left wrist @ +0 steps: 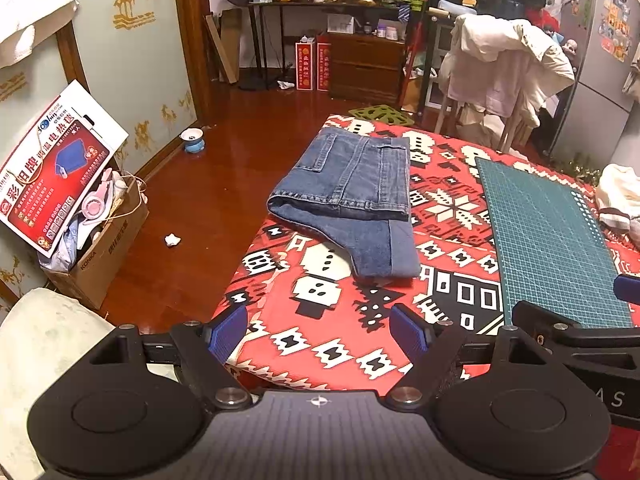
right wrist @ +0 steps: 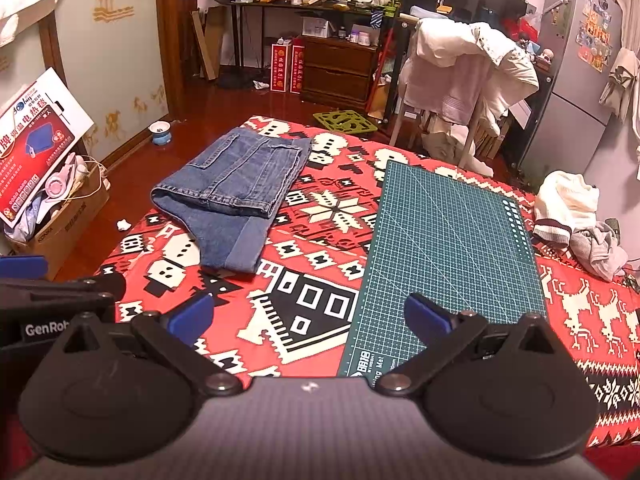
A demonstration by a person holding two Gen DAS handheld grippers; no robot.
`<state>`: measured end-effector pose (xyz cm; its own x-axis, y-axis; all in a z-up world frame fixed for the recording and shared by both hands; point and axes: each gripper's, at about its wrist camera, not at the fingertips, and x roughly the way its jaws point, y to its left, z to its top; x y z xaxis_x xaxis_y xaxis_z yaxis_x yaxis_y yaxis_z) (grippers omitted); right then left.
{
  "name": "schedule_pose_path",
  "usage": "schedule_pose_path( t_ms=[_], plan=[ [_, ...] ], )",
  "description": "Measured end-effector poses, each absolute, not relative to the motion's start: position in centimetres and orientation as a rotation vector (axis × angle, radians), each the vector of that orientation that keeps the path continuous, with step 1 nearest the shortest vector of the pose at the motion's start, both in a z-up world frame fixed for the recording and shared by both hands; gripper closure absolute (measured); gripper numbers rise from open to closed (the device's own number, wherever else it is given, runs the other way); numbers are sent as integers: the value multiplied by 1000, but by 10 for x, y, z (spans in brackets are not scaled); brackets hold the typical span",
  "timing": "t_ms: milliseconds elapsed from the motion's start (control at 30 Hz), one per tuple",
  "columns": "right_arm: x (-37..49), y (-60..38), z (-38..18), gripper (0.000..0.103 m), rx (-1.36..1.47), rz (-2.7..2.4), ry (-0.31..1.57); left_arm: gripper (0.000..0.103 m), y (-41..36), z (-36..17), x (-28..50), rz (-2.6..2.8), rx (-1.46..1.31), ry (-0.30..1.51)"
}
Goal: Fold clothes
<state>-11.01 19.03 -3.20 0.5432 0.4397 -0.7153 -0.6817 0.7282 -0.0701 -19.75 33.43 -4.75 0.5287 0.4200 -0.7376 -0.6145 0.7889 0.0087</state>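
Folded blue jeans (left wrist: 354, 196) (right wrist: 236, 196) lie on the red patterned cloth (left wrist: 320, 320) (right wrist: 320, 208) that covers the table, at its far left part. My left gripper (left wrist: 320, 330) hovers open over the cloth's near left edge, well short of the jeans, with nothing between its blue pads. My right gripper (right wrist: 308, 316) is open too, above the near edge where the cloth meets the green cutting mat (right wrist: 452, 248) (left wrist: 552, 240). A pile of white and grey clothes (right wrist: 576, 216) (left wrist: 620, 200) rests at the table's right side.
A cardboard box (left wrist: 100, 248) (right wrist: 60, 224) of clutter stands on the wooden floor to the left. A chair draped with white laundry (left wrist: 504, 68) (right wrist: 468, 68) stands behind the table, a fridge (right wrist: 576, 92) beyond it. A pet bowl (left wrist: 193, 140) sits by the wall.
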Motion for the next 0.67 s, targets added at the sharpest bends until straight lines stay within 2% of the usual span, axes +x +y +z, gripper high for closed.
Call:
schedule_pose_path(
  t_ms=[667],
  plan=[
    [-109, 191, -34, 1, -363, 684, 744, 25, 336, -48, -200, 623, -274, 805]
  ],
)
